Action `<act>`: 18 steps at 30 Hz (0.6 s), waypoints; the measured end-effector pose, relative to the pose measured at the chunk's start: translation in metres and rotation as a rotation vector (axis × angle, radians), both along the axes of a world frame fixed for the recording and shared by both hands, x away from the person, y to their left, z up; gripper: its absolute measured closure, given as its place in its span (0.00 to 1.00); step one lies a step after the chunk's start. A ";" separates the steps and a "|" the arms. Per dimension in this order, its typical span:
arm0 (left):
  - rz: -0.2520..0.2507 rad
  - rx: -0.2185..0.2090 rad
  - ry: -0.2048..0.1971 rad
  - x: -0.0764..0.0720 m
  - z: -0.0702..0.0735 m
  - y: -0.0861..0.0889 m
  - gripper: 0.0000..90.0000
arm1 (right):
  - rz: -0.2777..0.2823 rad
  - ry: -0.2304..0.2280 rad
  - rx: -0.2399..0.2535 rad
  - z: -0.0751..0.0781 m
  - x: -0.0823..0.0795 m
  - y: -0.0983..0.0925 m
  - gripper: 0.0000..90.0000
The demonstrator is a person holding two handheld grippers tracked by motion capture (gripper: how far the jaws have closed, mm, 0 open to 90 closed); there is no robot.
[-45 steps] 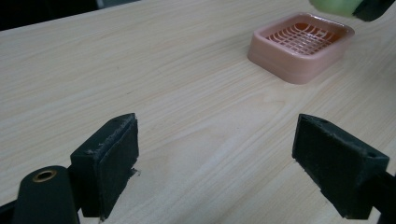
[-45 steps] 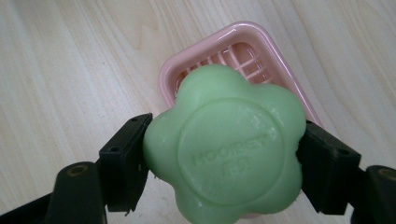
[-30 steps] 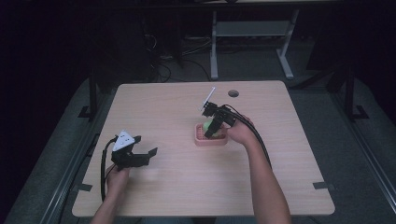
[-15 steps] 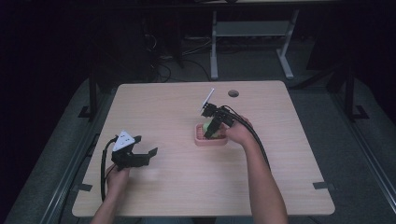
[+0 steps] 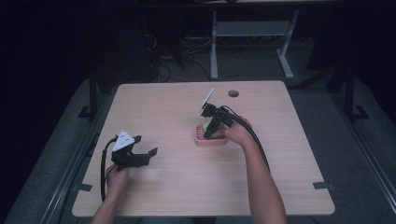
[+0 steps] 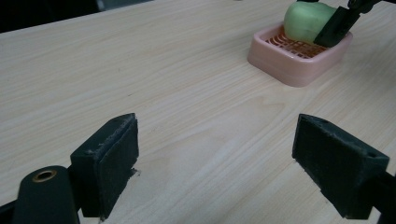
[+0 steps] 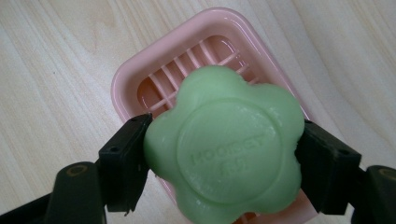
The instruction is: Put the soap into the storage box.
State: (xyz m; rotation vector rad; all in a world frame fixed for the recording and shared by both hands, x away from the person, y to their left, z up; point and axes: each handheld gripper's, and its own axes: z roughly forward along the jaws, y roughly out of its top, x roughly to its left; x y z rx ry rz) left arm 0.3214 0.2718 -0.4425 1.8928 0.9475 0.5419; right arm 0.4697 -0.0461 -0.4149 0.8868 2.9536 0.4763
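A green flower-shaped soap is clamped between the two jaws of my right gripper, directly over a pink slatted soap dish. In the high view the right gripper hangs over the soap dish near the table's middle. The left gripper view shows the soap sitting in or just above the dish far off to the right. My left gripper stands open near the front left of the table, its pads wide apart with only bare wood between them.
The light wooden table has a round cable hole at the back right. A metal desk frame and cables stand on the dark floor beyond the far edge.
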 end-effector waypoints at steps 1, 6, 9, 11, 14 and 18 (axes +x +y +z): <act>0.001 0.000 0.000 0.000 0.000 0.000 0.16 | -0.001 -0.001 -0.001 0.000 0.000 0.000 0.28; -0.002 0.004 -0.001 0.000 0.000 0.000 0.16 | -0.001 0.002 -0.005 -0.001 -0.001 0.001 0.28; -0.002 0.003 -0.002 0.000 0.000 0.000 0.16 | 0.000 0.002 -0.005 -0.001 -0.001 0.001 0.28; -0.002 0.004 -0.001 0.000 0.000 0.000 0.16 | 0.002 0.002 -0.005 -0.001 0.000 0.001 0.28; -0.003 0.002 -0.002 0.000 0.000 0.000 0.16 | 0.000 0.005 -0.003 -0.001 0.000 0.001 0.28; -0.004 0.002 -0.002 0.000 0.000 0.000 0.16 | -0.005 -0.001 -0.004 -0.001 -0.001 0.001 0.28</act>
